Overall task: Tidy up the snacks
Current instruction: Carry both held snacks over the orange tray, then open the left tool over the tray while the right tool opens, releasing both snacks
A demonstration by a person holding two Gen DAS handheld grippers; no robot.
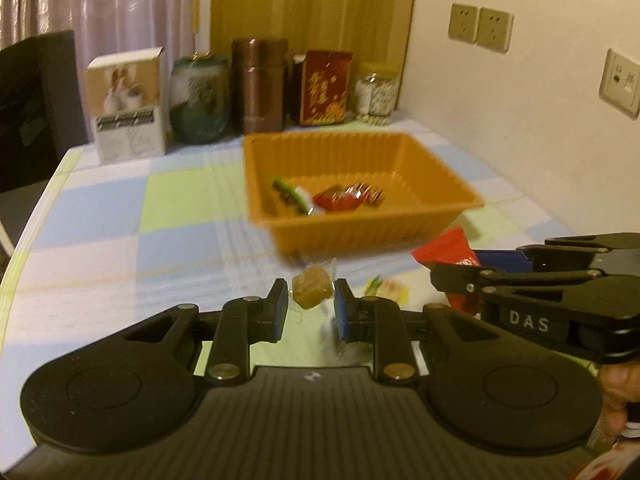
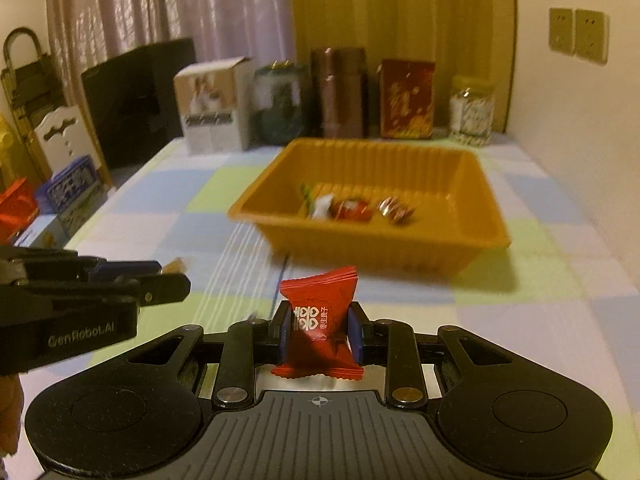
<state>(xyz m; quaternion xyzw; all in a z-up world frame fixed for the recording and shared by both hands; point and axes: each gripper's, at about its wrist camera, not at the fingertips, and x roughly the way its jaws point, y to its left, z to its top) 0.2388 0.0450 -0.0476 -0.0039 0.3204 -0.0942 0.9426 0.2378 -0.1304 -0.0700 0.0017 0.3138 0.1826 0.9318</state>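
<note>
Orange tray (image 2: 472, 216) mid-tabletop (image 2: 160, 216), few candies inside already. Right gripper (image 2: 319, 330) jaws clamped on red packet (image 2: 320, 320); left gripper (image 1: 310, 304) jaws pinching brown candy (image 1: 311, 289) just short of tray. Might collide or slip mid-drop.

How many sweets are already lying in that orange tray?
3, lying in a row on the floor of the orange tray: a green-and-white sweet on the left, a red sweet in the middle, a shiny reddish sweet on the right. Blur could hide more.
</note>
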